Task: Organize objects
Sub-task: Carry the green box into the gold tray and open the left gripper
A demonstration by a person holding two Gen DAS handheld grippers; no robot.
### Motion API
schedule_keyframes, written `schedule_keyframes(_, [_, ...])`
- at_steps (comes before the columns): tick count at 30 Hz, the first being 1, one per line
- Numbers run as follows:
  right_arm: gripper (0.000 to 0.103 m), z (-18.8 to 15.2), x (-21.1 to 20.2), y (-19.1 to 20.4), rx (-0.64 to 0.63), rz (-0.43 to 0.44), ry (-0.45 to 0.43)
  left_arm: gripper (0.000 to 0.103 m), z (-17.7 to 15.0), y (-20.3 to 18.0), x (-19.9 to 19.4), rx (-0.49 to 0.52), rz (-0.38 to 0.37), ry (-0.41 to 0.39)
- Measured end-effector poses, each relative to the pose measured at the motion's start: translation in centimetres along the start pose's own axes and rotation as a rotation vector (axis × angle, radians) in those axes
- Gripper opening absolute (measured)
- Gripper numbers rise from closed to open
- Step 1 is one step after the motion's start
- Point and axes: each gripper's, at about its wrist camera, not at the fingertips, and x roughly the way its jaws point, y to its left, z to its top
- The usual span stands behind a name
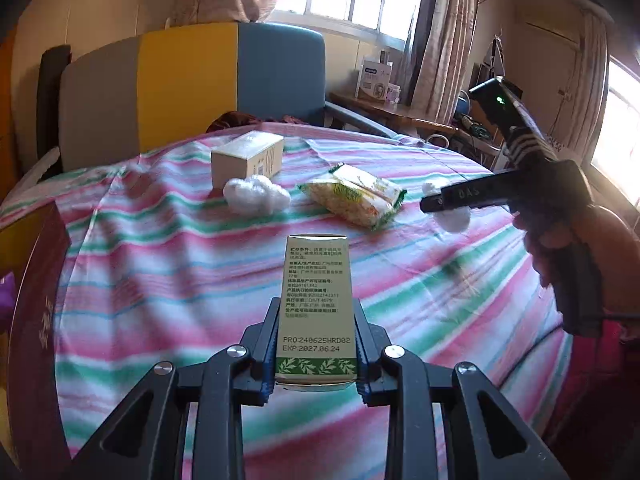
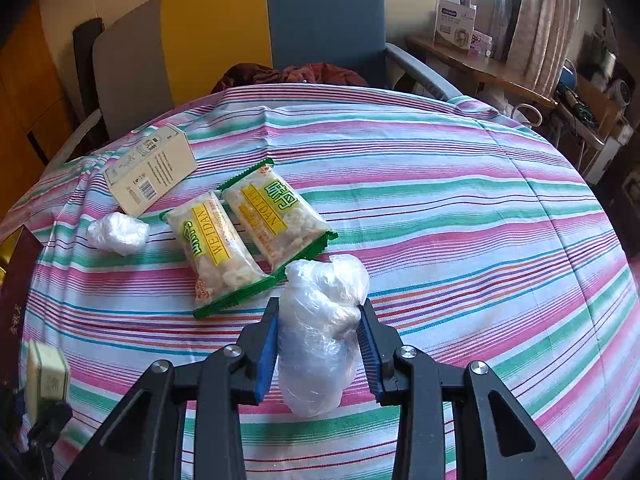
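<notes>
Both grippers are loaded, the left gripper (image 1: 316, 356) clamped on a slim green-trimmed carton (image 1: 316, 300), the right gripper (image 2: 319, 344) pinching a crumpled plastic bag (image 2: 320, 332), while two WEIDAN snack packs (image 2: 244, 236), a pale box (image 2: 152, 168) and another plastic wad (image 2: 117, 233) lie unsorted on the far left of the striped tablecloth (image 2: 460, 208).

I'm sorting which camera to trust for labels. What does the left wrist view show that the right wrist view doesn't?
Only the left wrist view: the printed dates on the green box that the left claw grips, and the right claw from the side.

Only the right wrist view: the two snack packs apart, WEIDAN readable, and the plastic bundle clamped in its own claw.

Both: the striped cloth, the beige carton, a loose plastic wad.
</notes>
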Motion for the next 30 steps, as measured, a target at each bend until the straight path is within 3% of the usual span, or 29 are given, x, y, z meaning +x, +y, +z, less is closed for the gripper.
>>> schedule_keyframes(9, [0.037,-0.1,0.2,0.1,0.006,0.011,0.003,0.029,-0.6,2.8,-5.0,-0.093,-0.018,-0.050])
schedule_keyframes(21, [0.037,-0.2,-0.3,0.5,0.002,0.032,-0.032,0.030,-0.4,11.5,-11.0,-0.261,0.091,-0.125])
schedule_keyframes(25, [0.037,-0.2,-0.7,0.4,0.030,0.068,-0.056,0.029,-0.8,14.7,-11.8,-0.323,0.133,-0.112])
schedule_keyframes(30, [0.037,-0.2,-0.9,0.9,0.012,0.068,-0.069,0.030,-1.6,18.7,-11.3,-0.395,0.156,-0.037])
